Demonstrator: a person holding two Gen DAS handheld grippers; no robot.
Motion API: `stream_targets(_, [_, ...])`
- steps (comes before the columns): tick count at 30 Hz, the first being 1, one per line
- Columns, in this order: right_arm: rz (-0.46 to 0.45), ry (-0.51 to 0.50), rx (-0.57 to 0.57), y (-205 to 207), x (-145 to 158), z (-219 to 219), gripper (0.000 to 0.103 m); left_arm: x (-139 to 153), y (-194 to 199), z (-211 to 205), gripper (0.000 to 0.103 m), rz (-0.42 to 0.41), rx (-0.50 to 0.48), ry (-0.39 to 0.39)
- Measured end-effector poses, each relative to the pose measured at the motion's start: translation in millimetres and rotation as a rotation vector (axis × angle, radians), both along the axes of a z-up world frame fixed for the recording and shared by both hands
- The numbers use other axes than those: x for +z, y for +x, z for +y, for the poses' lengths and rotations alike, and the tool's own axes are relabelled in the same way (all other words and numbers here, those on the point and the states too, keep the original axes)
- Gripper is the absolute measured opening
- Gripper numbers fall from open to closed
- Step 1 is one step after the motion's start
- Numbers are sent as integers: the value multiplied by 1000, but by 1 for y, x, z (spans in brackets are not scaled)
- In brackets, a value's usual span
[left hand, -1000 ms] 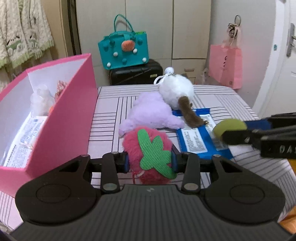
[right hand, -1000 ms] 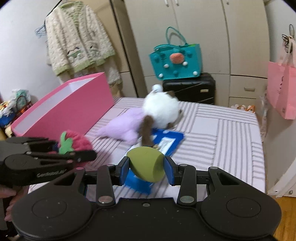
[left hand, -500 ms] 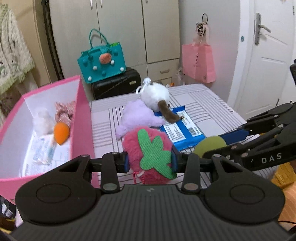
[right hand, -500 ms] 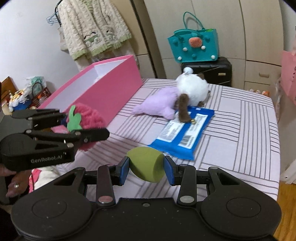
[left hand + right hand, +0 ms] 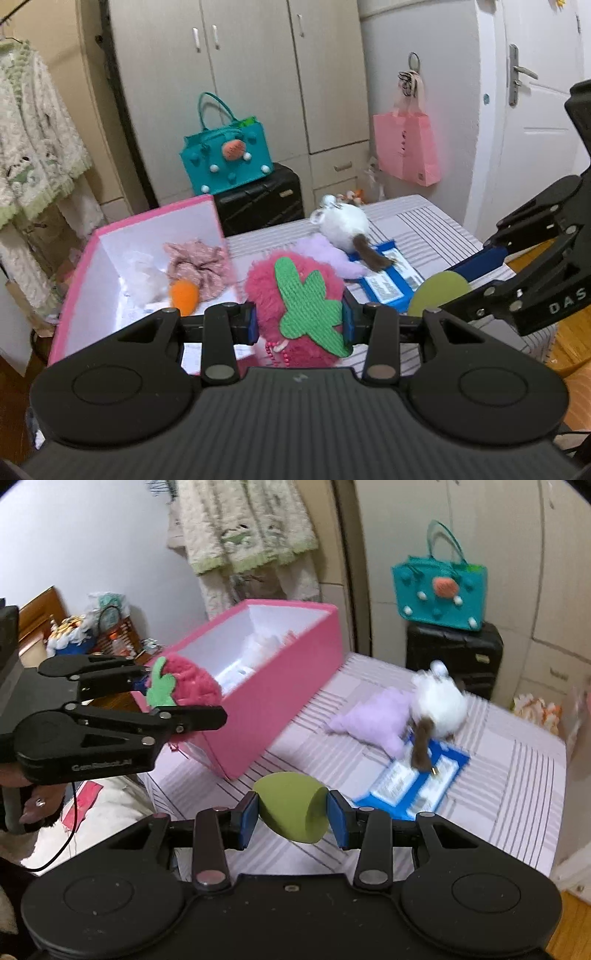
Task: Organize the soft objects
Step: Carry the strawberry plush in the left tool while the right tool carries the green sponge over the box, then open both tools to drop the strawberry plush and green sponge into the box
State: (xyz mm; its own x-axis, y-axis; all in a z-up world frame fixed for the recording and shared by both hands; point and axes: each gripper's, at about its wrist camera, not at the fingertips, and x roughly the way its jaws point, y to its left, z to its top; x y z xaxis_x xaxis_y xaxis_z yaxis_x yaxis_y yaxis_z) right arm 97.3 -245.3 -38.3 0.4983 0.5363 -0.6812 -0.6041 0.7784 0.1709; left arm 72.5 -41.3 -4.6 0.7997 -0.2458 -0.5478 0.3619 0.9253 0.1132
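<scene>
Strawberry plush (image 5: 295, 306), pink and fuzzy with a green felt leaf, sits clamped between the blue pads of my left gripper (image 5: 298, 325), held in the air just beside the near end of the pink box (image 5: 79, 280). From my right camera I see it (image 5: 184, 681) level with the box's rim (image 5: 291, 607). My right gripper (image 5: 291, 812) is closed on a green sponge (image 5: 291, 806), pads pressing both of its sides, above the striped table (image 5: 517, 775). Inside the box lie an orange sponge (image 5: 183, 295), a pink scrunchie (image 5: 197, 262) and something white and fluffy (image 5: 147, 278). On the table a purple plush (image 5: 376, 720) lies touching a white plush (image 5: 439, 701) with a brown tail, and both overlap a blue packet (image 5: 413, 786). Behind the table a teal bag (image 5: 225, 162) stands on a black suitcase (image 5: 262, 201).
</scene>
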Motion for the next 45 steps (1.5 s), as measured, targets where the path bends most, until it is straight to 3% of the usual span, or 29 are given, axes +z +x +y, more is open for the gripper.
stream_targets(2, [-23,-8,24,-1,9,11,46,7,0,13,39,8,-2,-23])
stream_targets(5, [-42,5,52,3,20,28,46,18,7,45,39,89,-16,-154])
stream_targets(7, [-54,13,73,7,25,39,46,21,9,64,39,105,-8,-200])
stream_targets(11, [-74,16,122,19,29,64,46,22,11,95,39,77,40,-205])
stream_targets(16, [-110,6,155,49,32,94,46,7,36,120,39,138,85,-209])
stream_targets(20, [-164,-29,184,74,32,117,46,-7,63,130,39,170,113,-162])
stream_targets(25, [-207,-134,270,108,21,157,46,-22,105,137,39,215,133,-47])
stream_targets(29, [-190,-229,350,130,5,186,46,-34,137,137,39,257,141,37])
stream_targets(36, [-116,-368,419,157,-24,216,47,-47,166,126,40,236,138,245])
stream_targets(45, [-124,-532,464,162,-44,240,47,-51,179,124,42,235,146,273])
